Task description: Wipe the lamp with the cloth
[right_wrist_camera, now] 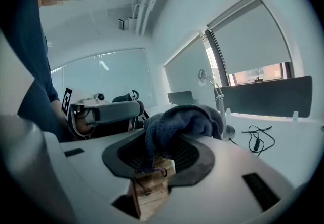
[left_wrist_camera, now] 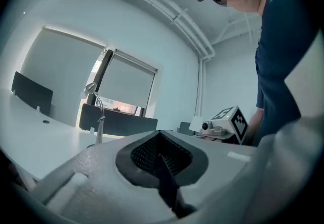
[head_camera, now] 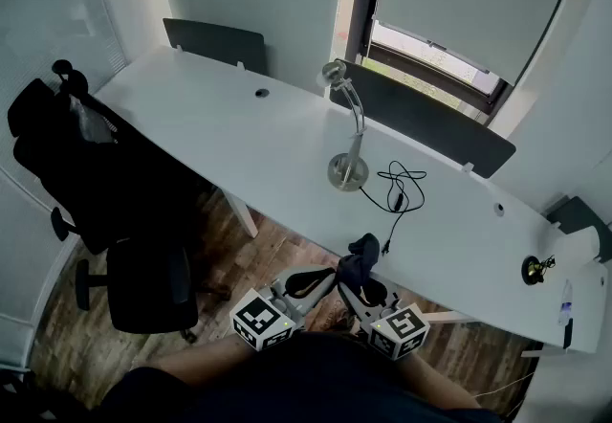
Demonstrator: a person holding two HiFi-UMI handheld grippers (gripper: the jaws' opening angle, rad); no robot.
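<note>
Right gripper view: right gripper (right_wrist_camera: 157, 159) is clenching dark-blue terry cloth (right_wrist_camera: 182, 119) for wiping silver gooseneck lamp (head_camera: 347, 170) at twelve o'clock; left gripper (left_wrist_camera: 162, 159) is sitting clenched, empty.

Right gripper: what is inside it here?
The right gripper holds a dark blue cloth between its jaws; it bunches up over them. The folds cover the jaw tips, so the grip's depth cannot be seen.

A long white counter (head_camera: 239, 139) runs diagonally across a white-walled office, dark privacy panels (head_camera: 215, 43) along its far edge. A window (head_camera: 459, 0) with lowered roller blind fills the upper right; a black office chair (head_camera: 105, 191) stands on wood floor (head_camera: 260, 254) at left.
</note>
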